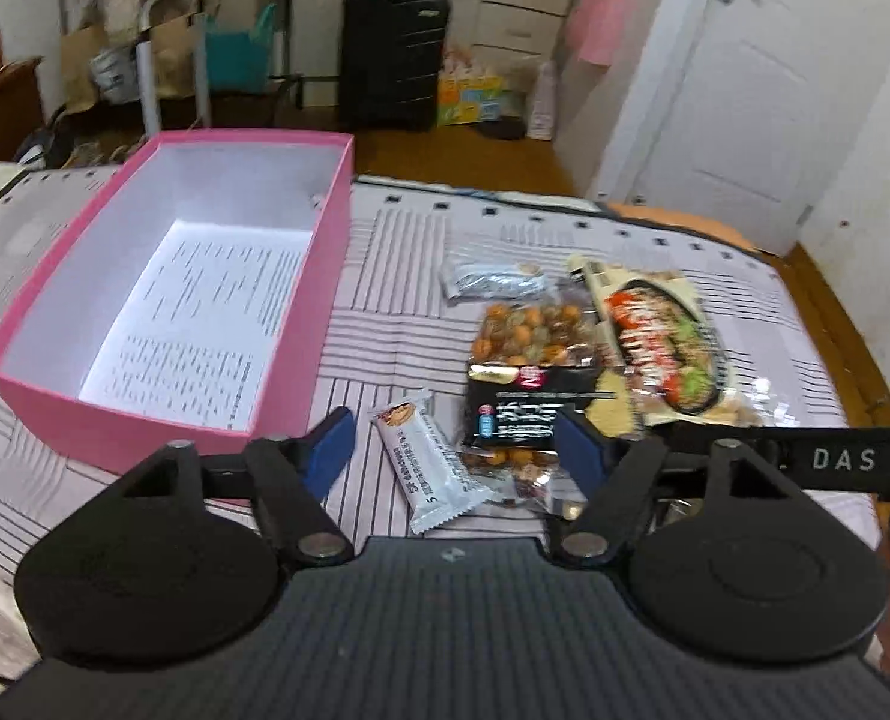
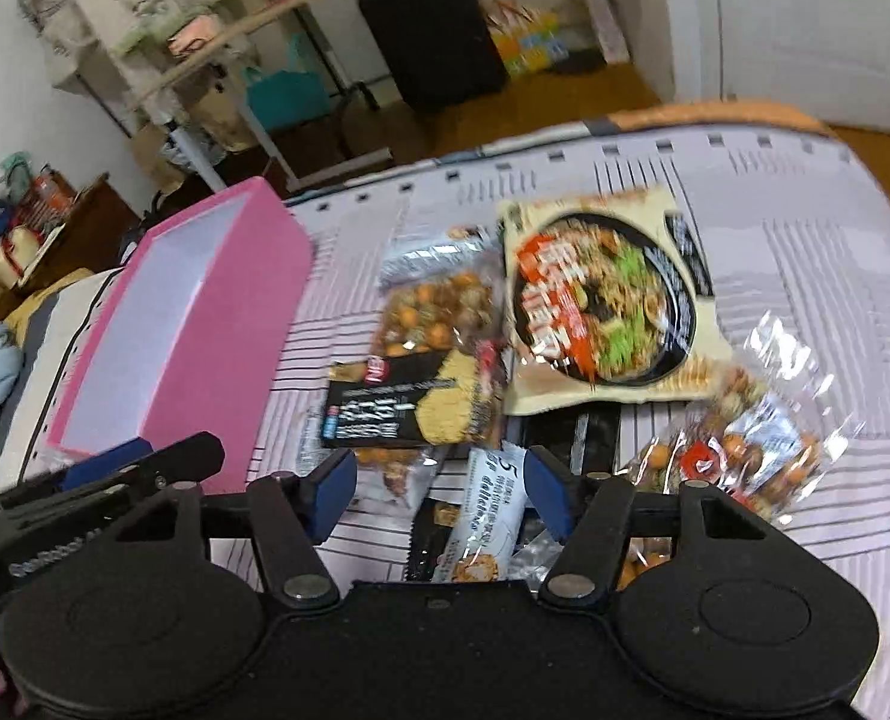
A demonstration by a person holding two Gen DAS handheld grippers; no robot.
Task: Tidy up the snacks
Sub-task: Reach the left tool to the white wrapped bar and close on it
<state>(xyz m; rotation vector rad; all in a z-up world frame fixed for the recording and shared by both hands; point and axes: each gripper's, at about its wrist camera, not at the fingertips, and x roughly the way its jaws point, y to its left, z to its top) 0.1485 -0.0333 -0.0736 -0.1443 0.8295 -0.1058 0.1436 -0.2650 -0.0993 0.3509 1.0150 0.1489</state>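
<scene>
Snack packets point(image 1: 535, 354) lie on a striped bed point(image 1: 384, 276), at three o'clock from an empty pink box point(image 1: 162, 306). Left tongs point(image 1: 454, 450) and right tongs point(image 2: 441, 489) both gape, gripping nothing.

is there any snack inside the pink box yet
No, the pink box holds only a printed sheet on its floor; the snacks lie beside it on the striped bedding.
</scene>
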